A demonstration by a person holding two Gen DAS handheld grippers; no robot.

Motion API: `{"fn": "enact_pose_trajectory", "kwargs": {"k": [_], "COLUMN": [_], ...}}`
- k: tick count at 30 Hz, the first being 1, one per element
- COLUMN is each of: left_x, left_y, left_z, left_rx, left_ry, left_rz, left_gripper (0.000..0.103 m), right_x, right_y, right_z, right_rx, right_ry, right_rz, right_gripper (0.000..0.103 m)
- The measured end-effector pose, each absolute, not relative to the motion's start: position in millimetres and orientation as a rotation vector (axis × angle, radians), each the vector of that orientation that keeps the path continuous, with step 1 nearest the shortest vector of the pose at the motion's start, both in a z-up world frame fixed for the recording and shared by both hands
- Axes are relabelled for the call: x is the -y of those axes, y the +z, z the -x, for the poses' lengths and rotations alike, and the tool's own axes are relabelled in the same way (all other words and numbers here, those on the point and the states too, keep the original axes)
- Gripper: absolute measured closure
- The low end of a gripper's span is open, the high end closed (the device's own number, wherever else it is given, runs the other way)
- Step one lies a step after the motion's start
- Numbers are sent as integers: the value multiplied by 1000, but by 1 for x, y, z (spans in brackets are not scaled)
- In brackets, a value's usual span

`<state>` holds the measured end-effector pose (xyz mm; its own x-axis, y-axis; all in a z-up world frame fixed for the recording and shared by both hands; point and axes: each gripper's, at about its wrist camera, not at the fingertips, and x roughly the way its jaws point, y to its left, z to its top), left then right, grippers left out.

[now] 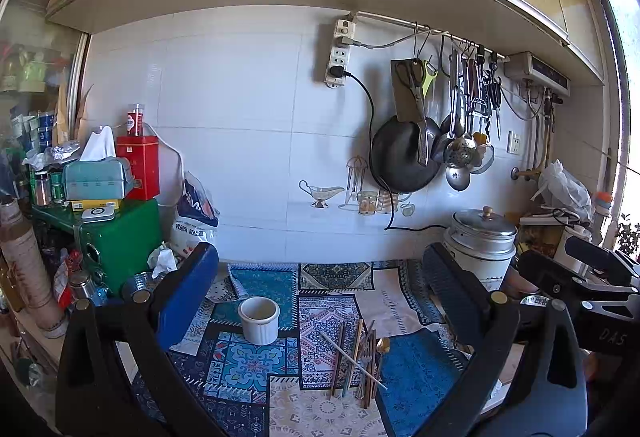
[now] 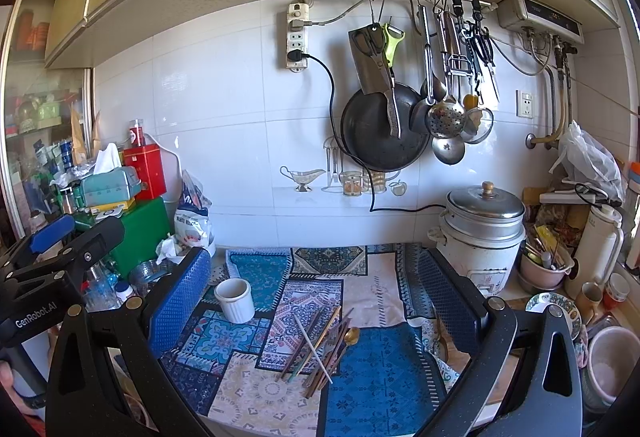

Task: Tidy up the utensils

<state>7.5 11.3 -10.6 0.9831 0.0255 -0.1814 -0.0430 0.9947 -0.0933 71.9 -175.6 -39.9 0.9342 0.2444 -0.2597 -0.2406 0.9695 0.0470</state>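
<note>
Thin wooden and metal utensils (image 2: pixel 320 349) (chopsticks, forks, gold spoon) are seen piled loosely on the patchwork patterned cloth mat (image 2: pixel 376 389), nearest the cameras. Likely light, stiff, prone to rolling; best gripped mid-shaft, one or two at a time. Left gripper (image 1: pixel 320 301) & right gripper (image 2: pixel 316 293) are held above, fingers spread wide, nothing pinched. Farther back-left, the white ribbed ceramic holder cup (image 2: pixel 235 299) stands upright, apart from the pile.

Clear mat (image 2: pixel 372 369) btwn cup (image 2: pixel 235 300), cooker (image 2: pixel 478 237)
</note>
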Motion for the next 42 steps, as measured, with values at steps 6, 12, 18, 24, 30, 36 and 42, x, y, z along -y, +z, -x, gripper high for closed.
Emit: {"fn": "enact_pose_trajectory", "kwargs": {"k": [6,12,18,24,30,36,42], "left_x": [-10,-8,-6,-9,-18,-35,-59], "left_y": [-10,-9,-9,-13,-25,-49,-96], "left_z": [-9,-12,-20,-35,-64,-108,-167], "left_rx": [-181,-187,-194,-209,-251,-318,-486], "left_ry": [38,37,37,40,46,106,104], "left_rz": [95,96,96,100,107,97,103], "left_gripper": [0,0,0,0,0,0,0], "right_x": [179,181,182,179,171,165,159], "right_y": [-40,-41,-42,-47,-59,-86,-138], "right_z": [-74,-77,-86,-100,-126,-168,-220], "right_rx": [-268,-273,-286,-304,-348,-447,-629], "right_ry": [247,249,250,252,243,196,146], "right_rz": [-18,-19,-19,-14,0,26,91], "right_gripper": [0,0,0,0,0,0,0]}}
